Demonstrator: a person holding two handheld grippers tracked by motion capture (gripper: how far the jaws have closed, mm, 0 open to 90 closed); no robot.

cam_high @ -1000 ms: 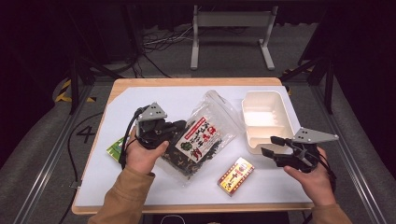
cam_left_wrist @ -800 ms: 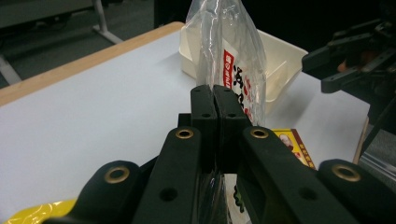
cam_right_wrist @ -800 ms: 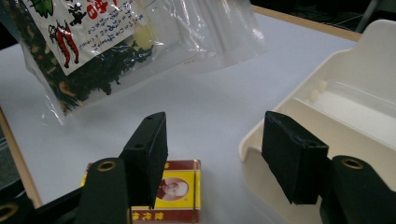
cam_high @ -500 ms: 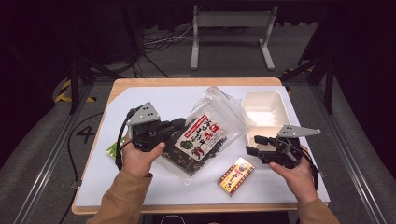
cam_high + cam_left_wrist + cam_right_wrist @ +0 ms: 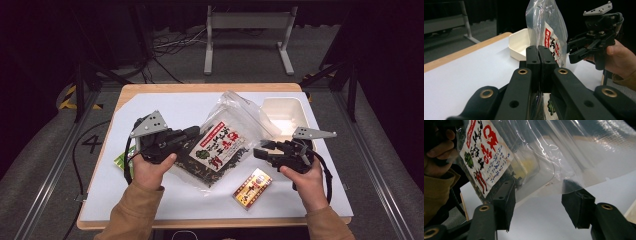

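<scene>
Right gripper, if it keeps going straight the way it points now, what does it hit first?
Most likely the clear bag. The right gripper has open jaws that have just been closing, and the bag's lower edge hangs just ahead of them. The left gripper pinches the bag's other side.

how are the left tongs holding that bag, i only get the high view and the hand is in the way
Observer: The left tongs are shut flat on the clear plastic of the bag, which is pinched between the pads.
Operator: and the right tongs, gripping yet
Observer: Not yet. The right tongs have just been closing but stand open. The bag's clear edge hangs in the gap, and the pads are not clamped on it.
Operator: is the bag lying flat
Observer: No. In the left gripper view it rises upright from the tongs, with the white tray behind it.
</scene>
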